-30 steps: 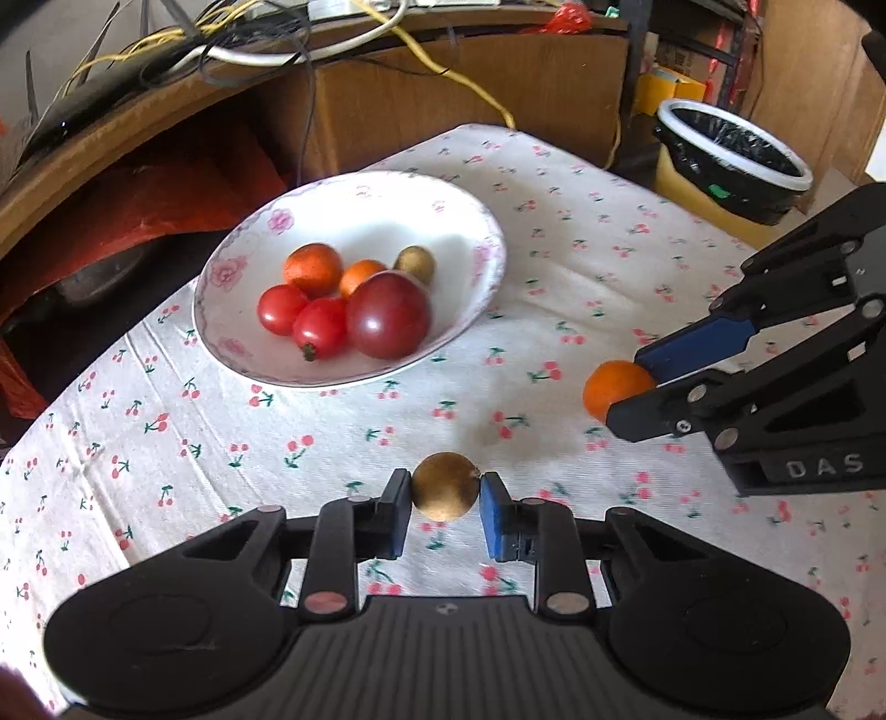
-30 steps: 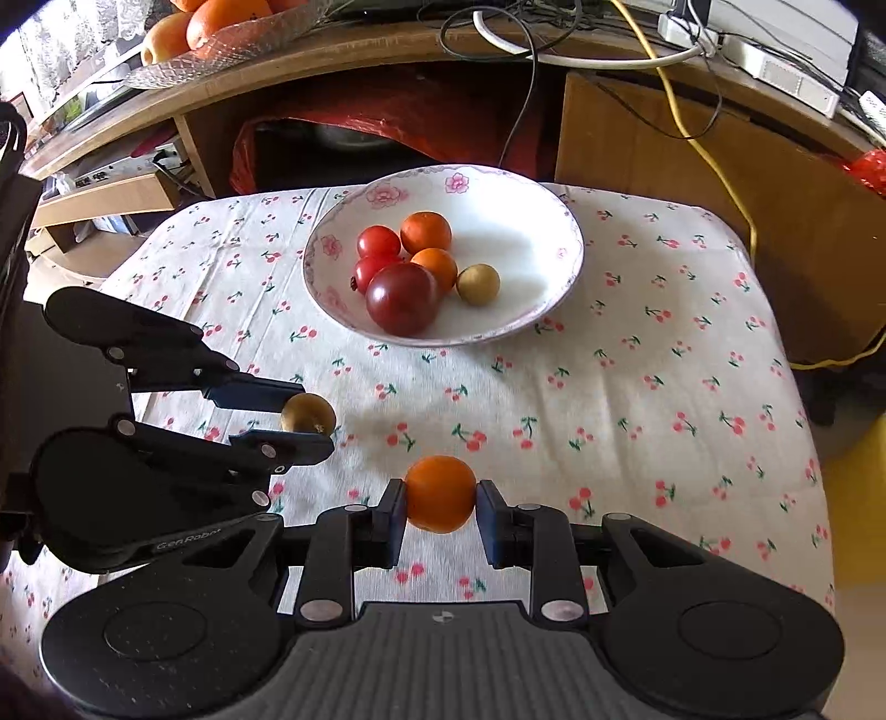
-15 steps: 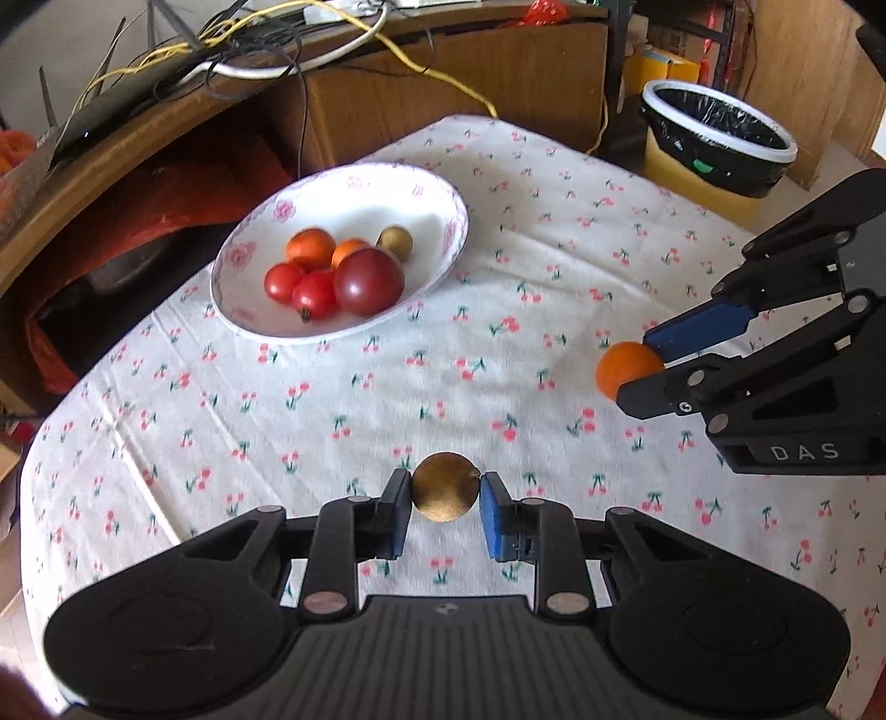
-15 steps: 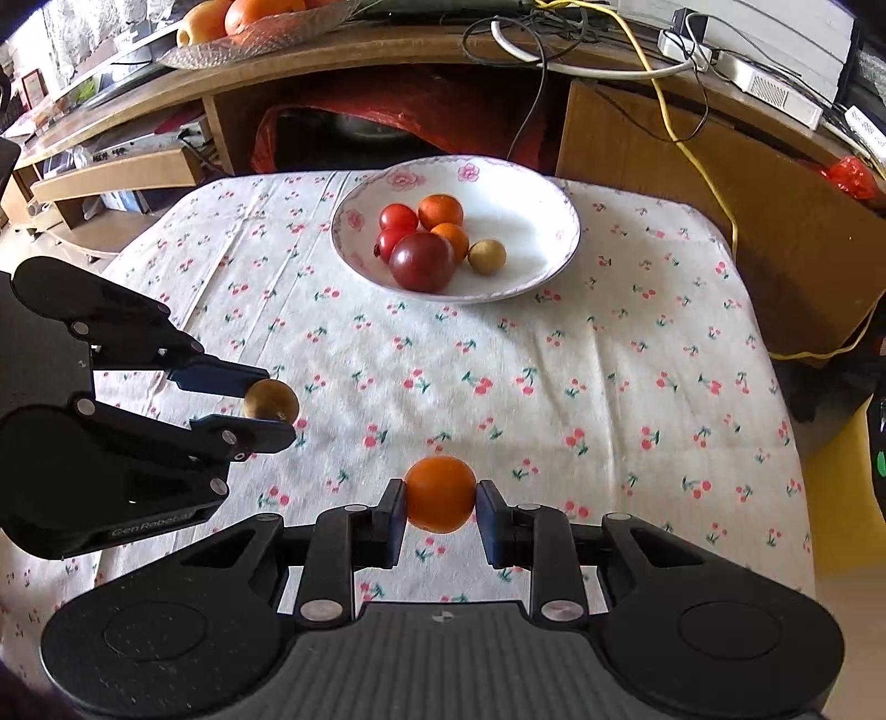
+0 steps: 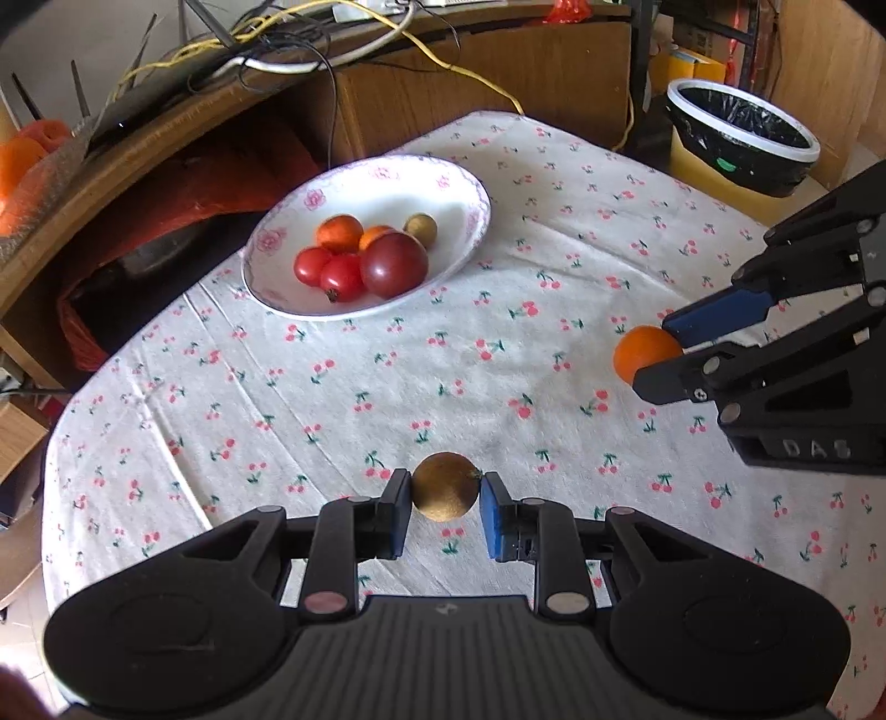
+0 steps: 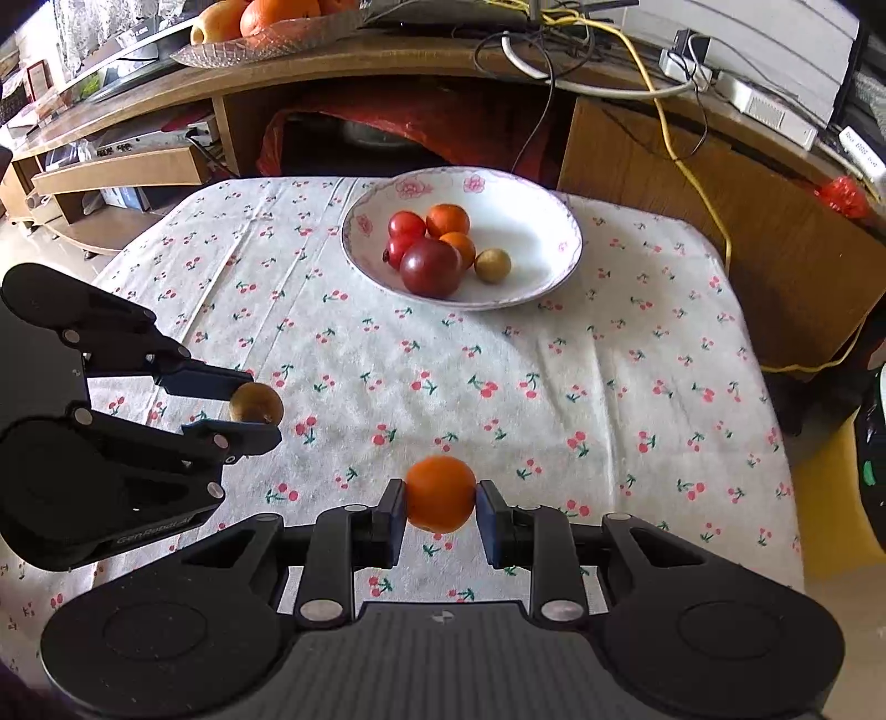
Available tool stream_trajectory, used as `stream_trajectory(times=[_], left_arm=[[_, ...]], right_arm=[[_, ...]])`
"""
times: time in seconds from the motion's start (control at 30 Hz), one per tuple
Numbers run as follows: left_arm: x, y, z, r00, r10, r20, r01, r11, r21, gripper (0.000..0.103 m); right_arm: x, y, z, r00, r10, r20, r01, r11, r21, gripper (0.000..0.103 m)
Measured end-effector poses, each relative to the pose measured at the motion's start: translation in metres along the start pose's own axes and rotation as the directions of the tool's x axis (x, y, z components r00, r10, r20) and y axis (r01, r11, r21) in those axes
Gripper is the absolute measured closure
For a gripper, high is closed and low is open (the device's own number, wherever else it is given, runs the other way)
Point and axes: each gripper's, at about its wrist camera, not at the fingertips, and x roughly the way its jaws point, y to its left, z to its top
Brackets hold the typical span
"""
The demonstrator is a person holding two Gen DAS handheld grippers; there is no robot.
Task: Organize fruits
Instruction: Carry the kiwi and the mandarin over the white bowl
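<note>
My left gripper (image 5: 446,498) is shut on a small brown round fruit (image 5: 446,486), held above the cherry-print tablecloth (image 5: 387,387). My right gripper (image 6: 440,507) is shut on a small orange (image 6: 440,493), also off the cloth. Each gripper shows in the other's view: the orange (image 5: 642,353) at the right, the brown fruit (image 6: 256,403) at the left. Far across the table stands a white floral bowl (image 5: 465,183) (image 6: 559,221) holding red tomatoes, a dark red tomato (image 6: 431,267), two small oranges and another brown fruit (image 6: 492,265).
A wooden desk with tangled cables (image 5: 310,50) curves behind the table. A bin with a black liner (image 5: 742,138) stands at the right. A glass dish of oranges (image 6: 266,16) sits on the desk. The table's edges drop off on the left and right.
Both grippers have drawn back and up from the bowl, each still holding its fruit; the bowl looks smaller and farther. More tablecloth shows between the grippers and the bowl.
</note>
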Motion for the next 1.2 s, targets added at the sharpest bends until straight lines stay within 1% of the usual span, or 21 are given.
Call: stream_trajectory(times=[0.27,0.6,1.2], left_arm=[[-0.003,0.004,0.011,0.999,0.024,0.043,-0.024,1.0,-0.009,0.068],[-0.002,0.011,0.019,0.996,0.055,0.064,-0.054,0.998,-0.017,0.068],[-0.002,0.021,0.031,0.994,0.068,0.088,-0.065,0.997,-0.037,0.068]], right_arm=[[-0.002,0.003,0.009,0.999,-0.002,0.032,0.003,1.0,-0.002,0.081],[0.001,0.005,0.02,0.999,0.0,0.054,0.001,1.0,-0.012,0.081],[0.002,0.006,0.039,0.996,0.009,0.089,-0.008,1.0,-0.013,0.081]])
